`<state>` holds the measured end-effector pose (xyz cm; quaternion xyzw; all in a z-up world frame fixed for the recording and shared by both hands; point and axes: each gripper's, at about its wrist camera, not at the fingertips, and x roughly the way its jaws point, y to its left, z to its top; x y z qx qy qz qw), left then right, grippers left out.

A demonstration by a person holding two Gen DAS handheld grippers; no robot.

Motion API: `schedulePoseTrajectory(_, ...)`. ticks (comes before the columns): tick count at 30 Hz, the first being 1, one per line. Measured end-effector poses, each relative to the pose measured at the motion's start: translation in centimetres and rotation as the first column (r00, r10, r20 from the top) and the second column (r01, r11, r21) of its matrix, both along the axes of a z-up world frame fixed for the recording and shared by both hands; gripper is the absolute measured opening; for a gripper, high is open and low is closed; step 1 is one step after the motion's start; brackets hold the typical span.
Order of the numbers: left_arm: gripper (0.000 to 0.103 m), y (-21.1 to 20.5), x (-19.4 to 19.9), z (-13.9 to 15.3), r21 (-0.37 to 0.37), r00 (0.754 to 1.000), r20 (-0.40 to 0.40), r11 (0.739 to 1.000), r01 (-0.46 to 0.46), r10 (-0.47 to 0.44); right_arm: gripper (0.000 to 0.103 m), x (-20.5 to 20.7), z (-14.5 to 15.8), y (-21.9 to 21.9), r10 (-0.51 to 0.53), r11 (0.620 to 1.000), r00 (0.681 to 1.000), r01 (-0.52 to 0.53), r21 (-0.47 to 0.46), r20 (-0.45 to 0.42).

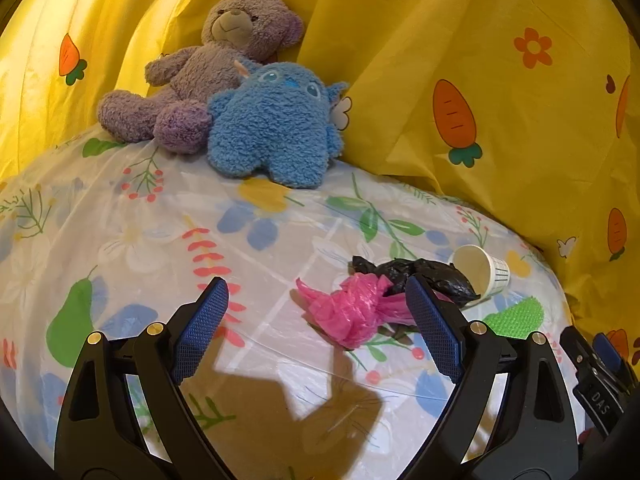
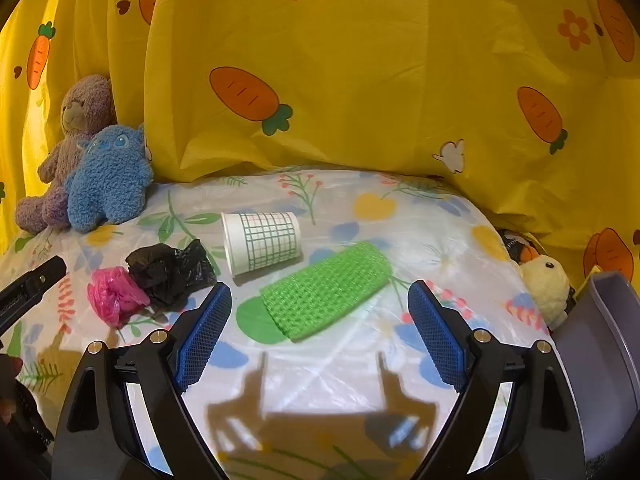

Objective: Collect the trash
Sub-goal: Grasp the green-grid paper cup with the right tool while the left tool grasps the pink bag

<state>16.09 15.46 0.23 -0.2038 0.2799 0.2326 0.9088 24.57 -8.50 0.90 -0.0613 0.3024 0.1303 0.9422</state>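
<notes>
- Left tongs (image 1: 316, 320) wide open, nothing held; pink crumpled bag (image 1: 352, 312) lies just ahead between the tips, nearer the right finger, not touched.
- Black crumpled bag (image 1: 420, 274) sits just behind the pink one, touching it, partly hidden by the right finger of the left tongs.
- Paper cup (image 1: 484, 270) lies on its side, far right of the left tongs, its mouth turned toward the black bag.
- Right tongs (image 2: 320, 320) wide open, empty; green mesh sleeve (image 2: 328, 300) lies flat just ahead between the tips, apart from both pads.
- In right wrist view the paper cup (image 2: 262, 242) with grid print is just beyond the sleeve, to the left; black bag (image 2: 168, 270) and pink bag (image 2: 114, 296) are left of the left finger.
- All trash sits on a floral plastic-covered surface (image 2: 400, 216); cannot tell if bed or counter.
- Yellow carrot-print sheet (image 2: 360, 80) closes off the far side and right; bare floral cover near the tongs, under their shadows.
- Grey tray edge (image 2: 600, 320) at near right, yellow plush chick (image 2: 546, 280) just beside it.
- Purple teddy (image 1: 200, 76) and blue plush (image 1: 272, 124) far left, touching, well apart from trash.
- Count: trash four — one pink bag, one black bag, one cup, one green sleeve. Plush toys three. Tongs two.
</notes>
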Motion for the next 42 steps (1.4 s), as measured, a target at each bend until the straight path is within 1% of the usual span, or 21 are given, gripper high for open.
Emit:
schedulePoseTrajectory(2, 0.089, 0.3, 0.2, -0.2, 0.002, 1.0, -0.003, 1.0, 0.0, 0.0, 0.086, 1.3, -0.6, 1.9, 0.008, 1.0, 1.0, -0.008, -0.02, -0.002)
schedulePoseTrajectory(3, 0.089, 0.5, 0.3, -0.4, 0.003, 1.0, -0.005, 1.0, 0.002, -0.002, 0.083, 1.9, -1.0, 2.8, 0.01, 0.999, 1.0, -0.011, -0.03, -0.006)
schedulePoseTrajectory(5, 0.089, 0.9, 0.7, -0.8, -0.006, 1.0, -0.01, 1.0, 0.012, -0.012, 0.082, 3.1, -1.8, 4.2, 0.022, 0.999, 0.999, -0.023, -0.044, -0.026)
schedulePoseTrajectory(8, 0.089, 1.5, 0.9, -1.4, -0.032, 1.0, -0.014, 0.999, 0.026, -0.027, 0.076, 4.7, -3.0, 5.8, 0.027, 0.998, 0.999, -0.029, -0.063, -0.046)
schedulePoseTrajectory(10, 0.089, 1.9, 1.1, -1.6, -0.043, 0.999, -0.014, 0.999, 0.03, -0.03, 0.068, 5.6, -3.6, 6.6, 0.026, 0.997, 0.998, -0.03, -0.074, -0.057)
schedulePoseTrajectory(11, 0.089, 1.9, 1.2, -1.6, -0.048, 0.999, -0.012, 0.998, 0.038, -0.039, 0.066, 6.1, -3.9, 6.7, 0.023, 0.997, 0.998, -0.027, -0.074, -0.065)
schedulePoseTrajectory(14, 0.089, 1.7, 1.5, -1.9, -0.062, 0.996, -0.006, 0.994, 0.085, -0.085, 0.052, 7.3, -4.4, 6.9, 0.014, 0.998, 0.996, -0.02, -0.064, -0.093)
schedulePoseTrajectory(16, 0.089, 1.4, 1.7, -2.1, -0.072, 0.992, -0.012, 0.99, 0.122, -0.123, 0.029, 7.9, -4.7, 6.9, 0.006, 0.998, 0.994, -0.013, -0.062, -0.112)
schedulePoseTrajectory(20, 0.089, 1.0, 1.9, -2.3, -0.08, 0.988, -0.017, 0.985, 0.154, -0.156, 0.013, 8.3, -5.1, 6.5, 0.003, 0.999, 0.992, -0.01, -0.054, -0.125)
schedulePoseTrajectory(21, 0.089, 1.0, 1.9, -2.4, -0.084, 0.986, -0.016, 0.983, 0.162, -0.164, 0.006, 8.3, -5.1, 6.2, 0.001, 0.999, 0.992, -0.007, -0.051, -0.126)
schedulePoseTrajectory(22, 0.089, 0.9, 1.9, -2.4, -0.09, 0.985, -0.015, 0.981, 0.171, -0.173, 0.004, 8.3, -5.1, 6.0, 0.0, 0.999, 0.992, -0.006, -0.047, -0.128)
schedulePoseTrajectory(25, 0.089, 0.7, 2.0, -2.6, -0.104, 0.981, -0.009, 0.976, 0.193, -0.195, 0.004, 8.0, -4.8, 4.9, 0.001, 1.0, 0.994, -0.004, -0.029, -0.113)
schedulePoseTrajectory(28, 0.088, 0.4, 2.5, -2.9, -0.112, 0.977, -0.021, 0.971, 0.21, -0.214, 0.004, 7.6, -4.3, 3.9, 0.002, 1.0, 0.994, -0.002, -0.004, -0.108)
schedulePoseTrajectory(31, 0.084, 0.2, 3.2, -3.6, -0.131, 0.971, -0.04, 0.965, 0.227, -0.234, 0.004, 6.8, -3.5, 2.8, 0.007, 1.0, 0.996, -0.006, 0.017, -0.092)
schedulePoseTrajectory(33, 0.079, 0.1, 3.9, -4.3, -0.147, 0.967, -0.059, 0.96, 0.238, -0.248, 0.004, 6.2, -2.9, 2.1, 0.016, 1.0, 0.996, -0.013, 0.026, -0.082)
schedulePoseTrajectory(35, 0.069, 0.1, 4.5, -5.0, -0.159, 0.962, -0.085, 0.957, 0.245, -0.26, 0.004, 5.5, -2.3, 1.4, 0.025, 0.999, 0.997, -0.022, 0.034, -0.07)
schedulePoseTrajectory(36, 0.066, 0.0, 4.7, -5.3, -0.165, 0.959, -0.094, 0.954, 0.249, -0.267, 0.004, 5.2, -2.1, 1.2, 0.03, 0.999, 0.997, -0.028, 0.036, -0.066)
schedulePoseTrajectory(37, 0.062, 0.0, 4.9, -5.5, -0.165, 0.958, -0.097, 0.954, 0.251, -0.269, 0.004, 4.9, -1.9, 0.8, 0.036, 0.999, 0.997, -0.034, 0.039, -0.061)
schedulePoseTrajectory(40, 0.044, 0.1, 5.0, -5.6, -0.177, 0.956, -0.086, 0.949, 0.262, -0.28, 0.004, 3.8, -1.5, 0.0, 0.049, 0.998, 0.997, -0.047, 0.042, -0.052)
schedulePoseTrajectory(41, 0.04, 0.2, 5.0, -5.7, -0.183, 0.956, -0.084, 0.947, 0.263, -0.282, 0.004, 3.4, -1.3, -0.3, 0.053, 0.998, 0.997, -0.051, 0.042, -0.049)
schedulePoseTrajectory(42, 0.038, 0.2, 4.9, -5.8, -0.191, 0.956, -0.079, 0.946, 0.264, -0.283, 0.004, 3.1, -1.2, -0.6, 0.056, 0.998, 0.997, -0.055, 0.042, -0.045)
